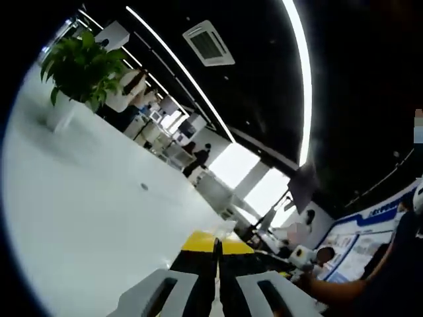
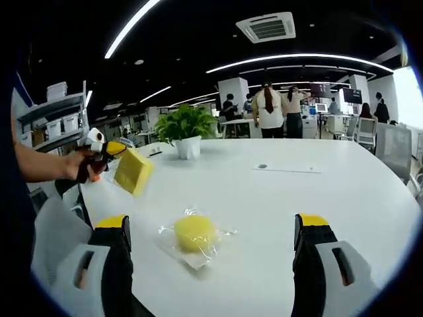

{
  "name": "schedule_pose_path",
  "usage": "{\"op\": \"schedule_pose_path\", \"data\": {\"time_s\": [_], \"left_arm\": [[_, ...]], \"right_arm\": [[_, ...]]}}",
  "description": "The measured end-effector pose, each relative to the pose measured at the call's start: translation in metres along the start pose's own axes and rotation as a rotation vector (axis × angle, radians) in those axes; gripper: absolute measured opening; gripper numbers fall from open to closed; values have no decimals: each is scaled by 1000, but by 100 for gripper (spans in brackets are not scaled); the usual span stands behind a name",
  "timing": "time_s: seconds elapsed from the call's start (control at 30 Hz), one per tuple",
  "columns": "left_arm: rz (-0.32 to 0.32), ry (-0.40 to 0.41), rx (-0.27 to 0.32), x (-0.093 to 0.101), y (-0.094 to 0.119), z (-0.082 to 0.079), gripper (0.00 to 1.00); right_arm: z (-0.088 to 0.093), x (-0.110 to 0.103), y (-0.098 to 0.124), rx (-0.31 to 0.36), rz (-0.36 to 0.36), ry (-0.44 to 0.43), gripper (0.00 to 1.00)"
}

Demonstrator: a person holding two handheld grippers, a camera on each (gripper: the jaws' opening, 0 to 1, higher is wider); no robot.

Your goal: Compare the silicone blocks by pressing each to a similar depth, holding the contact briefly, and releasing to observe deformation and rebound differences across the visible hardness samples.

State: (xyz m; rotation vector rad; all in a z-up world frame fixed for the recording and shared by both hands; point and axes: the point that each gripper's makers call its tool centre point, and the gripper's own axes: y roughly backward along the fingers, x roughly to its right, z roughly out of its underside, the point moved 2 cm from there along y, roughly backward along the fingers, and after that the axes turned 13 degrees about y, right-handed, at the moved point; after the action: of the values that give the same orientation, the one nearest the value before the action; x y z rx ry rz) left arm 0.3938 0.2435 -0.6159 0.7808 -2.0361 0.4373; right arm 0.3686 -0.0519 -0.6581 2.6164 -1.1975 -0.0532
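My left gripper [image 1: 217,247] is shut on a yellow square silicone block [image 1: 218,242], whose edge shows past the fingertips. In the right gripper view that left gripper [image 2: 111,150] is held up by a hand [image 2: 74,165] at the left. It carries the yellow square block [image 2: 134,171] in the air above the white table [image 2: 317,198]. My right gripper [image 2: 214,226] is wide open just above the table. A round yellow silicone block [image 2: 193,232] in clear plastic wrap lies on the table between and slightly ahead of its jaws, touching neither.
A potted plant [image 2: 186,132] in a white pot stands at the table's far side, also the potted plant [image 1: 79,66]. Several people stand at desks behind. Shelves with bins [image 2: 56,122] are at the left, a chair [image 2: 396,150] at the right. A person's arm [image 1: 350,287] is nearby.
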Motion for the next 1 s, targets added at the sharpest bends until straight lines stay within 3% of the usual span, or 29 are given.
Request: {"op": "schedule_pose_path", "data": {"time_s": [0.2,0.57,0.73,0.83,1.0], "left_arm": [[-7,71,20,-14,-1,3,0],[-40,124,16,-36,3,6,0],[-60,157,29,-46,5,6,0],[-70,174,33,-53,5,7,0],[-107,178,22,-68,4,12,0]], "right_arm": [[6,-4,1,-21,-9,-6,96],[5,-9,-2,-38,-20,1,96],[18,-3,0,-86,28,24,96],[25,-5,-1,-117,20,57,96],[30,-9,-1,-111,5,28,96]]}}
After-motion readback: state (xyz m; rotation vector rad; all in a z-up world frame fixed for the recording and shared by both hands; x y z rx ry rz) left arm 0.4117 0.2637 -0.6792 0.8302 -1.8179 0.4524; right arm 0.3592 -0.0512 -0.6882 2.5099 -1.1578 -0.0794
